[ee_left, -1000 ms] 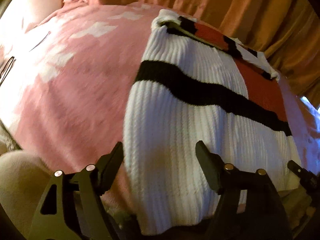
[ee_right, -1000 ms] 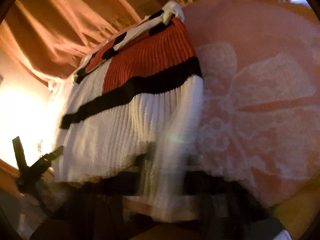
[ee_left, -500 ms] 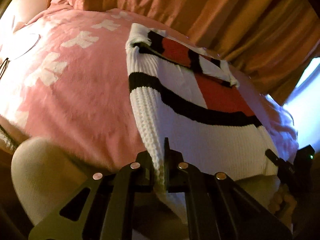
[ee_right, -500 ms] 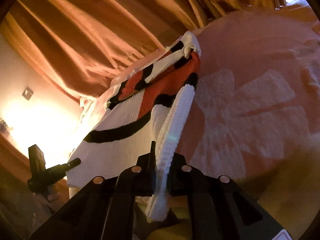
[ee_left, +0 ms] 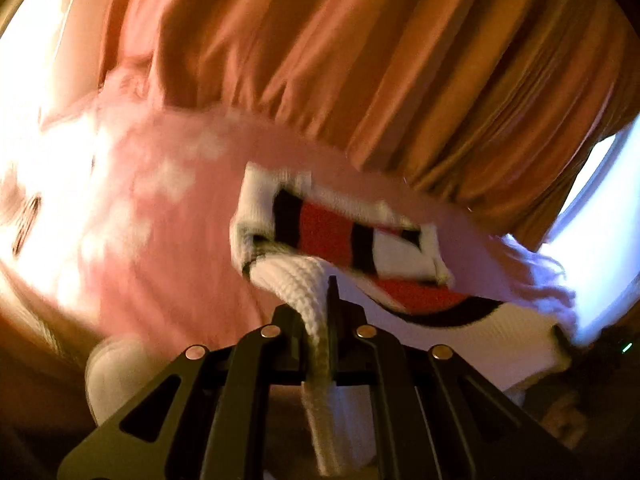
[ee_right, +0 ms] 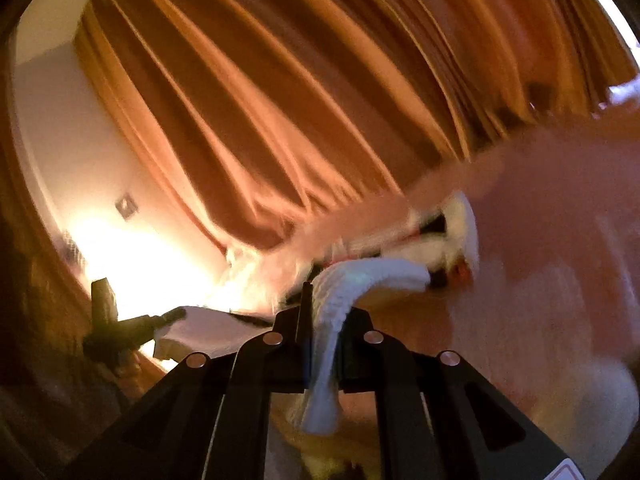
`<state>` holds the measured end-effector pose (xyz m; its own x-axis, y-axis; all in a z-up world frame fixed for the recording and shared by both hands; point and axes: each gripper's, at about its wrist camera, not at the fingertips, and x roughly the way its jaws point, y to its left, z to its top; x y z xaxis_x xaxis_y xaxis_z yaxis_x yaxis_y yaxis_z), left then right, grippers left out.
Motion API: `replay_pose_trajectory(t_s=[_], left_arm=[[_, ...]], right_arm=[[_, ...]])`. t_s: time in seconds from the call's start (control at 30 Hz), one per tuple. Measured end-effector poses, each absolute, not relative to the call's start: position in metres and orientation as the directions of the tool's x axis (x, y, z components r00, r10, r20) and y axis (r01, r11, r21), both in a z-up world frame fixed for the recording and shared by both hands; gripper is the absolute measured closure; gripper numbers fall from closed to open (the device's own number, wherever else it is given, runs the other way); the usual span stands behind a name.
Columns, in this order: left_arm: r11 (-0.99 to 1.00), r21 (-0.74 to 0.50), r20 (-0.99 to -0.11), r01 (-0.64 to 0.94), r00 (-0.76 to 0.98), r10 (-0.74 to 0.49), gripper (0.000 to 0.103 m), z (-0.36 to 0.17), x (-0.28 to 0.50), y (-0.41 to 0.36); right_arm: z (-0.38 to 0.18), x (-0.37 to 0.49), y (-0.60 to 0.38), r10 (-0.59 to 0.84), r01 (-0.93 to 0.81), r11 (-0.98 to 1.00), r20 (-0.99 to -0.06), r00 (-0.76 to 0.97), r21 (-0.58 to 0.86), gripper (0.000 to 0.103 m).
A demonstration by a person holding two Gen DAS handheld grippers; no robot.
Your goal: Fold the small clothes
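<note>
Two wrist views, both motion-blurred. The surface is a bed covered by a pink fleece blanket (ee_left: 152, 264) printed with pale, cross-like patches; its pile looks soft and fuzzy. Behind it hangs an orange-brown curtain (ee_left: 360, 72) in deep vertical pleats with a satin sheen. A bright window opening (ee_left: 600, 208) shows at the curtain's far edge in the left view. In the right view, a pale wall (ee_right: 60, 128) carries a small square switch plate (ee_right: 126, 205), with strong glare below it.

The knit sweater (ee_left: 400, 252) is ribbed, white with black stripes and red panels. Its far end lies bunched on the blanket; the near hem is raised off it.

The left gripper (ee_left: 320, 312) has its jaws closed tight on a thick white ribbed fold of the hem. The right gripper (ee_right: 324, 320) is likewise clamped on the opposite hem corner, the cloth hanging below its fingers.
</note>
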<state>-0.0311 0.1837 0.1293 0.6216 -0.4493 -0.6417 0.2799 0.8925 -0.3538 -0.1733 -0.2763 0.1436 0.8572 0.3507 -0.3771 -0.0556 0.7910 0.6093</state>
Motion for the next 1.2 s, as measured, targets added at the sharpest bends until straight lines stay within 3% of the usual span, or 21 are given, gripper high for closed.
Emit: replay_pose_trajectory(t_s=[0.07, 0.17, 0.33, 0.4, 0.47, 0.53, 0.57, 0.6, 0.63, 0.67, 0.7, 0.87, 0.93, 1.0, 1.07, 1.2], left_arm=[[0.915, -0.283, -0.631, 0.288, 0.663, -0.403, 0.097, 0.128, 0.006, 0.165], [0.946, -0.186, -0.643, 0.266, 0.695, -0.322, 0.097, 0.112, 0.062, 0.138], [0.979, -0.064, -0.701, 0.192, 0.69, -0.181, 0.096, 0.051, 0.17, 0.088], [0.988, -0.014, -0.752, 0.153, 0.649, -0.111, 0.093, 0.011, 0.205, 0.074], [0.994, 0.012, -0.788, 0.107, 0.614, -0.056, 0.089, -0.019, 0.221, 0.071], [0.996, 0.036, -0.808, 0.081, 0.589, -0.019, 0.086, -0.038, 0.227, 0.075], [0.995, 0.035, -0.799, 0.091, 0.601, -0.026, 0.083, -0.038, 0.224, 0.075], [0.994, 0.049, -0.795, 0.095, 0.607, -0.018, 0.069, -0.036, 0.222, 0.074], [0.993, 0.071, -0.783, 0.094, 0.622, -0.003, 0.043, -0.033, 0.219, 0.073], [0.992, 0.102, -0.761, 0.08, 0.648, 0.026, 0.031, -0.028, 0.214, 0.073], [0.99, 0.119, -0.741, 0.072, 0.671, 0.04, 0.026, -0.024, 0.211, 0.073], [0.979, 0.184, -0.704, 0.088, 0.707, 0.069, 0.026, -0.001, 0.194, 0.068], [0.977, 0.19, -0.703, 0.098, 0.708, 0.066, 0.026, 0.007, 0.187, 0.067], [0.973, 0.206, -0.704, 0.108, 0.706, 0.071, 0.026, 0.013, 0.177, 0.066], [0.972, 0.197, -0.716, 0.127, 0.696, 0.054, 0.026, 0.018, 0.165, 0.066], [0.973, 0.157, -0.756, 0.169, 0.654, 0.008, 0.026, 0.016, 0.142, 0.06]], right_arm=[[0.141, -0.133, -0.291, 0.345, -0.06, 0.78, -0.347, 0.872, 0.624, 0.094], [0.122, -0.058, -0.314, 0.296, 0.005, 0.781, -0.378, 0.877, 0.625, 0.094], [0.043, 0.064, -0.346, 0.245, 0.194, 0.744, -0.531, 0.812, 0.64, 0.085], [0.012, 0.092, -0.352, 0.21, 0.273, 0.748, -0.606, 0.768, 0.605, 0.073], [-0.002, 0.106, -0.357, 0.169, 0.329, 0.764, -0.664, 0.728, 0.555, 0.068], [-0.001, 0.106, -0.365, 0.159, 0.336, 0.754, -0.653, 0.74, 0.565, 0.058], [0.006, 0.099, -0.368, 0.153, 0.321, 0.755, -0.629, 0.762, 0.572, 0.048], [0.012, 0.094, -0.369, 0.142, 0.307, 0.764, -0.612, 0.778, 0.568, 0.041], [0.019, 0.089, -0.368, 0.127, 0.291, 0.781, -0.597, 0.792, 0.553, 0.041], [0.027, 0.084, -0.366, 0.122, 0.265, 0.805, -0.585, 0.802, 0.531, 0.041], [0.028, 0.081, -0.363, 0.121, 0.251, 0.821, -0.586, 0.802, 0.513, 0.041], [0.034, 0.058, -0.327, 0.175, 0.152, 0.871, -0.585, 0.792, 0.467, 0.041], [0.027, 0.045, -0.302, 0.181, 0.109, 0.907, -0.609, 0.772, 0.408, 0.05], [0.02, 0.032, -0.273, 0.167, 0.064, 0.946, -0.649, 0.742, 0.317, 0.083], [0.014, 0.029, -0.257, 0.161, 0.041, 0.962, -0.68, 0.715, 0.27, 0.098], [0.003, 0.026, -0.24, 0.183, 0.011, 0.966, -0.719, 0.671, 0.257, 0.098]])
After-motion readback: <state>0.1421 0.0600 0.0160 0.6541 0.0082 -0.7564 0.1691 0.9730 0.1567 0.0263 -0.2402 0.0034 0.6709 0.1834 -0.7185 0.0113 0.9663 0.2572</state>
